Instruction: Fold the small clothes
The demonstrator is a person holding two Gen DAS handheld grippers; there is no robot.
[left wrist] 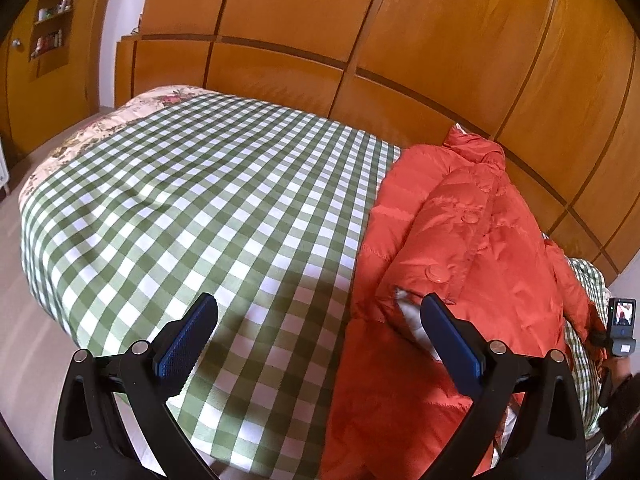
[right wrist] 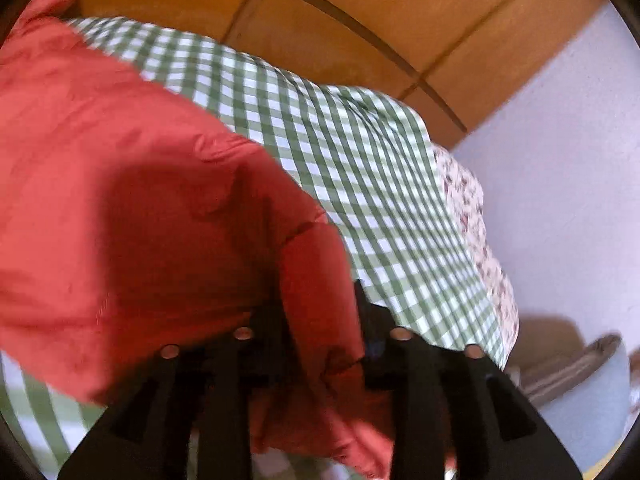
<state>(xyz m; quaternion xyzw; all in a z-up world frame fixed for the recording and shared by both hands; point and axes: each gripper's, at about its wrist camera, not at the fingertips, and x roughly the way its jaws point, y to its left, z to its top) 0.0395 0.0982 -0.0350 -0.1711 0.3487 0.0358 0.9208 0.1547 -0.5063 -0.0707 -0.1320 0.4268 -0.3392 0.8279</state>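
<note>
Currently, step in hand: you look to be partway through drawing one side of the orange puffer jacket [left wrist: 472,240] inward for a fold.
Technique: carry the gripped fabric low and level over the body of the jacket, and lay it flat so the padding does not bunch.
Jacket, place: right part of the green checked cloth [left wrist: 200,200] on the bed, collar at the far end by the wooden wardrobe [left wrist: 360,40], hem at the near edge.
Right gripper [right wrist: 320,320]: a thick fold of jacket runs up between the fingers; the view is blurred and the tips are buried, so you cannot tell whether the pads press it (judged a loose hold at best).
Left gripper [left wrist: 320,320]: fingers spread wide, nothing between them but cloth below.
Left fingers vs jacket: the right-hand finger [left wrist: 452,344] hangs over the jacket's left edge, near a white tag; the other is over bare checks.
Risk: slippery shell may slide out.
</note>
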